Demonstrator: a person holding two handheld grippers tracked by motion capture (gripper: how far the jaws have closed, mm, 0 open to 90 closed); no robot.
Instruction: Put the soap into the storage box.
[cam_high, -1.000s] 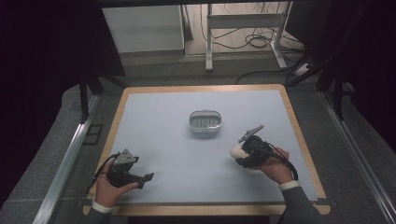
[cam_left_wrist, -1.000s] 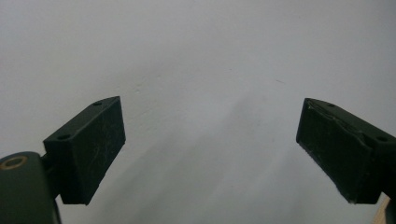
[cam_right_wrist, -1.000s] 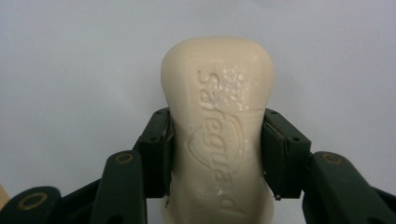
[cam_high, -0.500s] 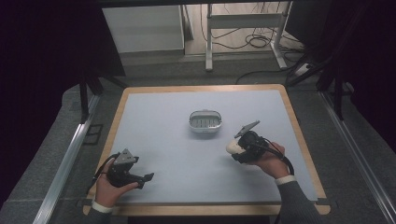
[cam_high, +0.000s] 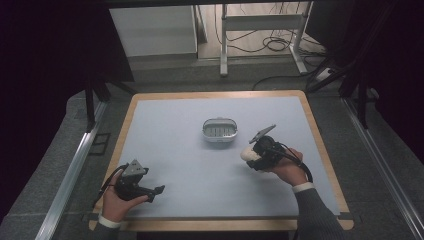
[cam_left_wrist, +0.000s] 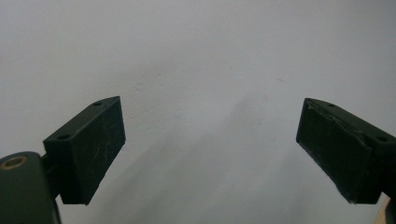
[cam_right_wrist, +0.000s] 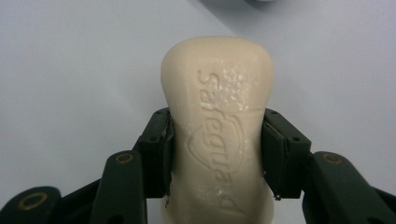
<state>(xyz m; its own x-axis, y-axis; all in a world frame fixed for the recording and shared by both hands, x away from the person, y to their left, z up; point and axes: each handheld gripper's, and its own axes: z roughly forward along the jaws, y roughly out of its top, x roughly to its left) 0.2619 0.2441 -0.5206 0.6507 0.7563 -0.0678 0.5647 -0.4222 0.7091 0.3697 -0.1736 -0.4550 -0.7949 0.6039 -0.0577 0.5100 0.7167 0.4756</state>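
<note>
Your right claw (cam_right_wrist: 217, 154) clamps a cream, waxy soap bar (cam_right_wrist: 217, 121) with rounded ends and embossed lettering, just above the matte grey bench (cam_high: 175, 130), near the ribbed dish (cam_high: 219, 130). Your left claw (cam_left_wrist: 210, 149) gapes apart.

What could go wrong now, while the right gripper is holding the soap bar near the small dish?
1. The right gripper clamps the soap bar only at its narrow waist; smooth soap might slip out.
2. The soap dish is small and loose on the table; a careless placement could push it or miss it.
</note>
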